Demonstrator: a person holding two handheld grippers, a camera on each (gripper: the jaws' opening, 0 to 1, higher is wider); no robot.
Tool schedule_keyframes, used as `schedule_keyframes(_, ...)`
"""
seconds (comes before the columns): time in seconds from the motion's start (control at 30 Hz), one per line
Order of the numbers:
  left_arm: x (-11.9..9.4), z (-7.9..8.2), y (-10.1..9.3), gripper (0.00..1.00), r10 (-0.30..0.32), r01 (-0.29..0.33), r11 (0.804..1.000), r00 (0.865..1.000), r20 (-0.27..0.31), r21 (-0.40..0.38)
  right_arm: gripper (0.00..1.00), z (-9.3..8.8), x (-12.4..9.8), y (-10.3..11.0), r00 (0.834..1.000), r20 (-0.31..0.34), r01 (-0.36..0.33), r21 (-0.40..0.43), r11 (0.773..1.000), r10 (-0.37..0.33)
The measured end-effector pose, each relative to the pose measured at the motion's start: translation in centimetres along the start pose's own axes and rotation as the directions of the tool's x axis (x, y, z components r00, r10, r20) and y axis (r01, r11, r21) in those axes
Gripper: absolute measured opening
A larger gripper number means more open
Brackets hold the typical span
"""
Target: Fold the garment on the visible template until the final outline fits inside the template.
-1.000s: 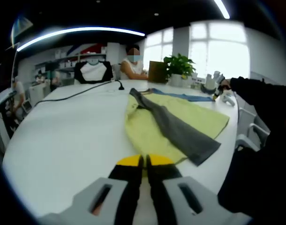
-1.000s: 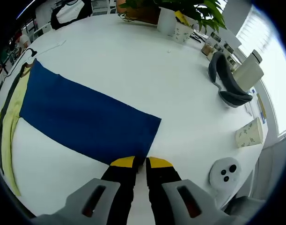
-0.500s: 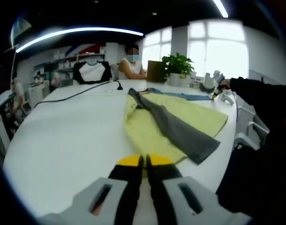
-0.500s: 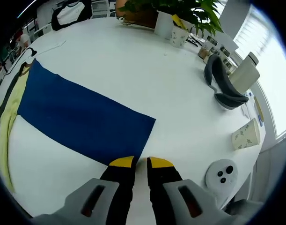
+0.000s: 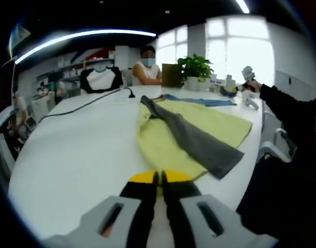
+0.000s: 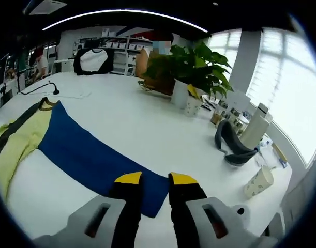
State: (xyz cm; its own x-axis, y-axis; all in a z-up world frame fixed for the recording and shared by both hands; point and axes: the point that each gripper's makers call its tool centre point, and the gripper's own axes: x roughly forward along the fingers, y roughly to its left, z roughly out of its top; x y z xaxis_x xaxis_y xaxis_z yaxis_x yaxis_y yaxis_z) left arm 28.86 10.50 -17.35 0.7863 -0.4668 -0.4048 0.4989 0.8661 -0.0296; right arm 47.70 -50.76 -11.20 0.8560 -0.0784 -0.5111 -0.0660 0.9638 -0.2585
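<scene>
Risk of dragging the yellow-green garment (image 5: 199,129), spread just ahead of the clenched left gripper (image 5: 156,178), off the blue template (image 6: 95,160) lying just ahead of the slightly parted, empty right gripper (image 6: 155,181), if only one corner gets pinched.

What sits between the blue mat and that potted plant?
In the right gripper view, only bare white table lies between the blue mat and the potted plant.
</scene>
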Motion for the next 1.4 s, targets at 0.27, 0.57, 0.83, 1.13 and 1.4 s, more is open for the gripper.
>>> schedule_keyframes(0.27, -0.1, 0.0, 0.3, 0.05, 0.012, -0.012, 1.000, 1.000, -0.013, 0.014, 0.23, 2.7, -3.2, 3.6, 0.987, 0.155, -0.046, -0.043, 0.998, 0.052)
schedule_keyframes(0.57, -0.7, 0.1, 0.7, 0.04, 0.034, -0.033, 0.999, 0.999, -0.005, 0.020, 0.24, 4.4, -7.0, 7.9, 0.955, 0.274, -0.086, -0.102, 0.991, 0.111)
schedule_keyframes(0.83, -1.4, 1.0, 0.8, 0.03, 0.047, -0.047, 0.998, 0.999, 0.020, 0.030, 0.25, 4.7, -9.3, 11.2, 0.928, 0.331, -0.142, -0.113, 0.983, 0.172)
schedule_keyframes(1.13, -0.7, 1.2, -0.9, 0.03, -0.004, 0.003, 0.998, 1.000, 0.028, 0.067, 0.29, 4.3, -11.6, 13.8, 0.892, 0.402, -0.183, -0.100, 0.978, 0.208)
schedule_keyframes(1.4, -0.3, 1.6, -2.8, 0.03, -0.062, 0.058, 0.995, 0.997, 0.045, 0.081, 0.40, 2.8, -12.7, 16.6, 0.875, 0.419, -0.206, -0.130, 0.970, 0.242)
